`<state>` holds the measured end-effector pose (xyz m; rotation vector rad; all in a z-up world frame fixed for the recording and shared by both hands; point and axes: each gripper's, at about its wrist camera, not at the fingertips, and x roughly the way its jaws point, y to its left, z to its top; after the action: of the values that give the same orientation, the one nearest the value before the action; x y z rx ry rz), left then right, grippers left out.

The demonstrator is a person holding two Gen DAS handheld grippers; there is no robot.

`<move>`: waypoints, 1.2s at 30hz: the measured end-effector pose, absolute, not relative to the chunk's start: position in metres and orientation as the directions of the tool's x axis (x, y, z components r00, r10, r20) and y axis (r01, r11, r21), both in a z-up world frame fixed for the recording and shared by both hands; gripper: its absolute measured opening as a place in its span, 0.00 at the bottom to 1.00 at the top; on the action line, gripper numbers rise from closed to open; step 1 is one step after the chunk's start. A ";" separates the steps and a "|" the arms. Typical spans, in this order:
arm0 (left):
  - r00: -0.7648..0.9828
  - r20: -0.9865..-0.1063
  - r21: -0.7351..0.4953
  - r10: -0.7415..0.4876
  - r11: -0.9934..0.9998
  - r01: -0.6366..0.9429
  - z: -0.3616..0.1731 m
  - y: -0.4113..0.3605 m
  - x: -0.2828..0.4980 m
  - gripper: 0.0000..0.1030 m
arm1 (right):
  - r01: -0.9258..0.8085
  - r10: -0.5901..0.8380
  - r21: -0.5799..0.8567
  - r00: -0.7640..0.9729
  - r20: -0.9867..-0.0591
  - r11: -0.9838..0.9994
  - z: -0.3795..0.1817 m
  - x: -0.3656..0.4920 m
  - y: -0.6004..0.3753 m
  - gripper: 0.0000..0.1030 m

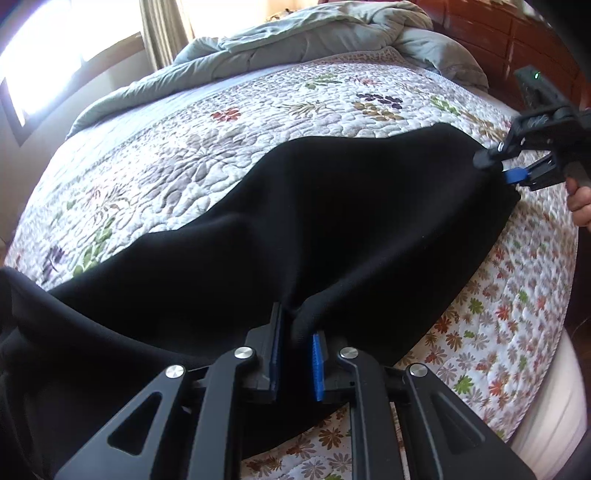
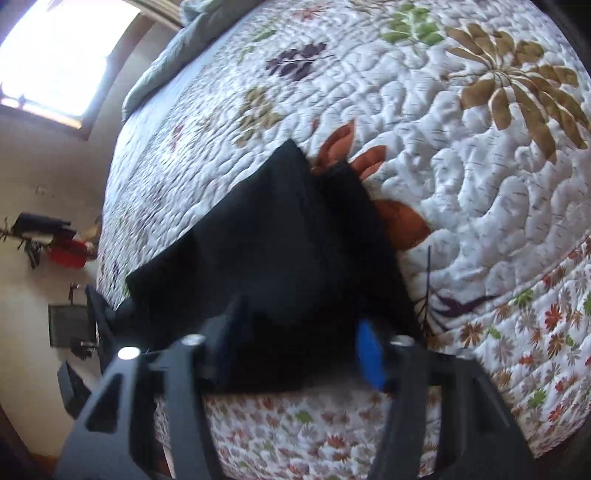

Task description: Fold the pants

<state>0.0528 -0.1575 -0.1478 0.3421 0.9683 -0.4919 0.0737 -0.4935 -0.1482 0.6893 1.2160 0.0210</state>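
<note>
Black pants lie stretched across a floral quilted bed. My left gripper is shut on a bunched fold of the pants near the bed's front edge. My right gripper shows at the far right of the left wrist view, shut on the pants' far end. In the right wrist view the right gripper has wide-set fingers with the black pants between them, the cloth draped forward over the quilt.
A crumpled grey-green duvet lies at the head of the bed. A dark wooden headboard stands at the back right. A bright window is at the left. The bed's edge drops off at the right.
</note>
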 end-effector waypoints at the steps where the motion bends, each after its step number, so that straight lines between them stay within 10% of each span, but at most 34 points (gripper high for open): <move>1: 0.465 -0.849 0.041 -0.252 0.845 0.533 -0.146 -0.156 0.054 0.13 | 0.338 0.379 0.509 0.381 -0.843 0.792 -0.147 0.075 -0.495 0.06; 15: 0.464 -0.856 0.078 -0.227 0.832 0.549 -0.159 -0.165 0.033 0.17 | 0.363 0.271 0.404 0.365 -0.891 0.839 -0.150 0.048 -0.487 0.08; 19: 0.454 -0.857 0.047 -0.243 0.841 0.539 -0.158 -0.162 0.035 0.22 | 0.392 0.082 0.240 0.379 -0.922 0.888 -0.109 0.038 -0.482 0.37; 22: 0.453 -0.855 0.034 -0.252 0.845 0.533 -0.158 -0.162 0.035 0.24 | 0.401 -0.098 0.082 0.409 -0.907 0.912 -0.076 0.023 -0.479 0.37; 29: 0.448 -0.852 0.001 -0.272 0.854 0.520 -0.159 -0.161 0.035 0.30 | 0.150 0.245 0.317 0.368 -0.897 0.936 -0.096 0.056 -0.385 0.34; 36: 0.403 -0.858 -0.105 -0.319 0.876 0.471 -0.129 -0.135 0.028 0.40 | 0.161 0.166 0.205 0.230 -0.959 0.965 -0.158 0.066 -0.348 0.36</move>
<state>0.0280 -0.1353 -0.1292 0.1636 1.0431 -0.5022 0.0658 -0.3478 -0.1585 0.2855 1.3439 0.0029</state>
